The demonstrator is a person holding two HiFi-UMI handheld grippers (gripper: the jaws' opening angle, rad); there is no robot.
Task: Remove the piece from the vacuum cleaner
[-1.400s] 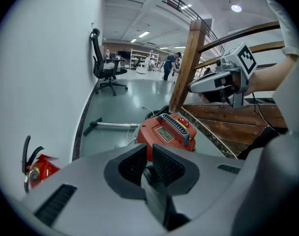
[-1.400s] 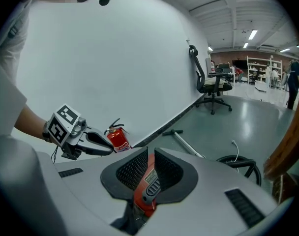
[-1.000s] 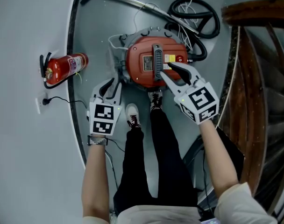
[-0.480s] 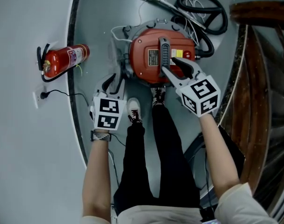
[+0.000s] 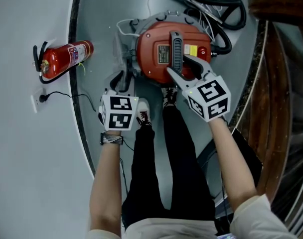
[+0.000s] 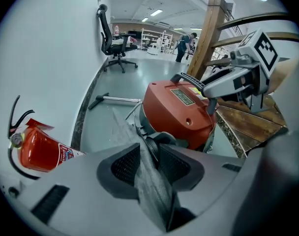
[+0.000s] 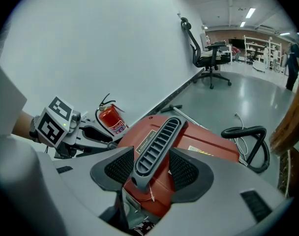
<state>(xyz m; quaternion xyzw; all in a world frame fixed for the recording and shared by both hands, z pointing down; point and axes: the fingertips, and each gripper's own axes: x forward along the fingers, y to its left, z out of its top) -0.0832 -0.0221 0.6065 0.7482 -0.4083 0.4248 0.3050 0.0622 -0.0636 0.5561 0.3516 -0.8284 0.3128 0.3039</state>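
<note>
A red vacuum cleaner (image 5: 159,59) stands on the grey floor, with a dark ribbed handle (image 5: 176,51) across its top. My right gripper (image 5: 184,67) straddles that handle (image 7: 157,141). Its jaws are opening and a gap shows on each side of the handle. My left gripper (image 5: 122,79) is at the vacuum's left side. A thin grey translucent sheet (image 6: 152,191) runs between its pads (image 6: 124,163), in front of a black round part of the vacuum (image 6: 176,114). These jaws are opening too and do not pinch the sheet.
A red fire extinguisher (image 5: 59,61) lies by the wall at the left, near a wall socket with a cable (image 5: 39,103). A black hose (image 5: 219,4) coils behind the vacuum. Wooden stair rails (image 5: 281,83) rise at the right. The person's shoes (image 5: 141,116) are just before the vacuum.
The right gripper's jaws stand wider round the handle than a second ago. The left gripper has edged closer to the vacuum's side, and its jaws have spread a little.
</note>
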